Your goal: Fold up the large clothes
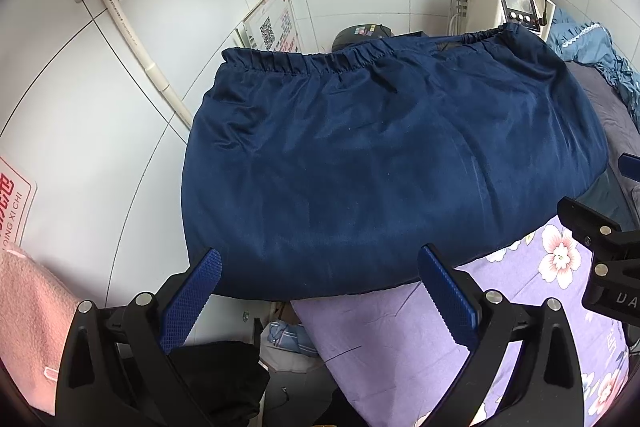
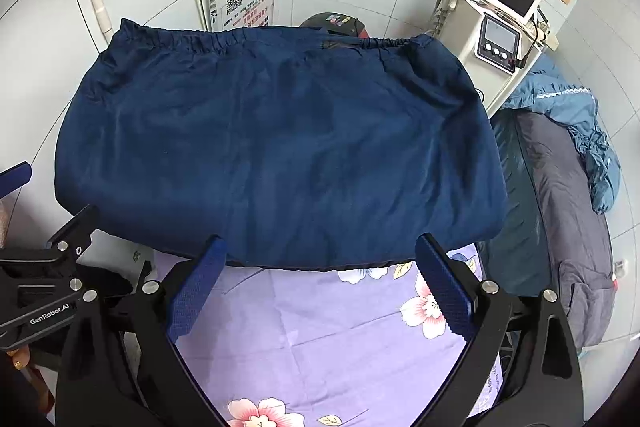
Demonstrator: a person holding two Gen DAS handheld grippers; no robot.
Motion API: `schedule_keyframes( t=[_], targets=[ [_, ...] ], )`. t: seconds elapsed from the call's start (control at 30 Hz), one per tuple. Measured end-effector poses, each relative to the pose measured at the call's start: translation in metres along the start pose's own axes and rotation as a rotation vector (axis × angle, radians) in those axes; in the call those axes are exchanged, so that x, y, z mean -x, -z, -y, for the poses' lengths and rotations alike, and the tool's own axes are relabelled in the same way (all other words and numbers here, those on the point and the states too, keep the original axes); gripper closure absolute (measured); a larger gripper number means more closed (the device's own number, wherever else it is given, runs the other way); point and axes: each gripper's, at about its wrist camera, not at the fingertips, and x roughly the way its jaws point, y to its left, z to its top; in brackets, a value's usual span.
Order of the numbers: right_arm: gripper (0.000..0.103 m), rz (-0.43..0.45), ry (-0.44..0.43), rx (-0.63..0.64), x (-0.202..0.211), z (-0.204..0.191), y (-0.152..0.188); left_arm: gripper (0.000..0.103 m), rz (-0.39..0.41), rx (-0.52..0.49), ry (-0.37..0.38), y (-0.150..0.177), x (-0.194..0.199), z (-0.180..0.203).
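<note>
A large navy garment (image 1: 380, 163) with an elastic gathered waistband at its far edge lies spread flat on a purple floral sheet (image 1: 380, 339). It also shows in the right wrist view (image 2: 280, 147) on the same sheet (image 2: 320, 327). My left gripper (image 1: 320, 263) is open and empty, its blue pads just short of the garment's near hem at its left corner. My right gripper (image 2: 320, 255) is open and empty at the near hem toward the right. Each gripper's black body shows at the edge of the other's view.
A white tiled wall stands behind. A white machine with a screen (image 2: 500, 11) is at the back right. Grey and blue bedding (image 2: 568, 163) lies to the right. A pink towel (image 1: 32, 327) and dark cloth (image 1: 224, 375) are at the left.
</note>
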Motion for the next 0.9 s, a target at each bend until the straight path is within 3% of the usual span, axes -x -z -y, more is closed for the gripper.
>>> schedule_keyframes(
  t=[0.9],
  targets=[
    [0.009,0.027,-0.016,-0.025,0.0048,-0.0006,-0.0010,0.006,-0.002,0.004,-0.005,0.0014,-0.0007,-0.0033]
  ],
)
